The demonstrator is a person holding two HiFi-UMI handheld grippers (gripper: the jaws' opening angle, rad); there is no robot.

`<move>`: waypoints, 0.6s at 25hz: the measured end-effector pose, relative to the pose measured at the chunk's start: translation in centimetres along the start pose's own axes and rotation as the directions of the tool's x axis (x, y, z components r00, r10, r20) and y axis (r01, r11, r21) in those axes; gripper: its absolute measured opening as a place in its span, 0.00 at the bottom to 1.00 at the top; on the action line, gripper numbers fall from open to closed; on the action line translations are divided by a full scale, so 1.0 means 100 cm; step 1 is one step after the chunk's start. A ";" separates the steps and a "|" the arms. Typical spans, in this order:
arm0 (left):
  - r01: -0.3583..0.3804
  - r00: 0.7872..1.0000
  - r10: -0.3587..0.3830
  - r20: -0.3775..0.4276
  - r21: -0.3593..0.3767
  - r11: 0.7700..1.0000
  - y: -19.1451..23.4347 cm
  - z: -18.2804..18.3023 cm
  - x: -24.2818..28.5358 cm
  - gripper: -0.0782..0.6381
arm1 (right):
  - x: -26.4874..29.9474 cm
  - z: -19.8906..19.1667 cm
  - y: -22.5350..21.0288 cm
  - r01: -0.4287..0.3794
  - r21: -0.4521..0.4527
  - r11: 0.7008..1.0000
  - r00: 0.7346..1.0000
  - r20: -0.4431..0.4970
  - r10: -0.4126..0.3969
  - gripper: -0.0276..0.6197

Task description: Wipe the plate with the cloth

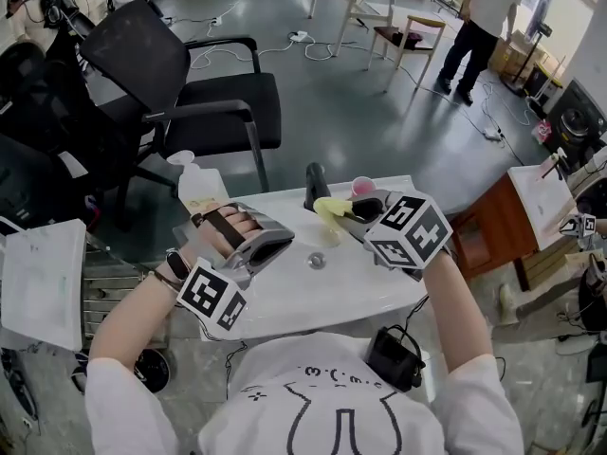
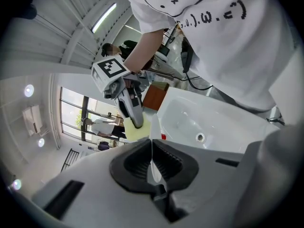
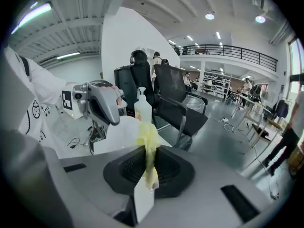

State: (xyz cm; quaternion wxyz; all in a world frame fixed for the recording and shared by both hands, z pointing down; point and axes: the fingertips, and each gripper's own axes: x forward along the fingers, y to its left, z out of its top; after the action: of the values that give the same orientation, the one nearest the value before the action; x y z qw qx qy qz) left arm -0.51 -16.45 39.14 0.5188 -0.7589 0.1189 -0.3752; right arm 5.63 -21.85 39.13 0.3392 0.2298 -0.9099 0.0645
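The thin white plate (image 3: 114,136) is held up on edge over the middle of the table. Its rim is pinched between the closed fingers of the left gripper (image 1: 283,243), so in the left gripper view it shows only as a narrow white sliver. Just beside it is the pale yellow cloth (image 1: 328,211), with a bunched fold clamped tight in the fingers of the right gripper (image 1: 349,212). The cloth lies against or very near the plate's face, though actual contact cannot be made out. On this reading both things are picked up and brought together, and the wiping is either just starting or under way. No view shows how clean the plate is, so most of the rubbing may well be left. Below is the glossy white table (image 1: 313,301) with a raised rim and a small round metal fitting (image 1: 316,262). It carries a white pump bottle (image 1: 201,190), a small pink cup (image 1: 362,186) and an upright black cylinder (image 1: 315,183). Around it are a black office chair (image 1: 213,98), a polished grey floor (image 1: 360,112) strewn with white cables (image 1: 232,53), a small wooden table (image 1: 410,28) and a person standing far off (image 1: 486,22).
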 end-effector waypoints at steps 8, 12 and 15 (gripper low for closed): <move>0.005 1.000 -0.005 -0.002 0.028 1.000 -0.001 0.003 0.001 0.13 | 0.006 0.034 0.031 -0.107 -0.025 0.994 0.991 0.080 0.108 0.12; 0.000 1.000 0.000 -0.002 0.035 0.999 -0.001 0.003 -0.001 0.13 | 0.011 0.038 0.043 -0.137 -0.054 0.989 0.987 0.081 0.141 0.12; -0.001 1.000 0.001 -0.002 0.047 0.999 -0.001 0.003 -0.003 0.13 | 0.015 0.035 0.048 -0.151 -0.092 0.984 0.985 0.068 0.157 0.12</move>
State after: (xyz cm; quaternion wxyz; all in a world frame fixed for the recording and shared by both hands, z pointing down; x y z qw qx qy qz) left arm -0.49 -16.04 39.01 0.5366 -0.7461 0.1110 -0.3782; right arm 0.35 -19.11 37.57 0.3086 0.1461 -0.9389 0.0425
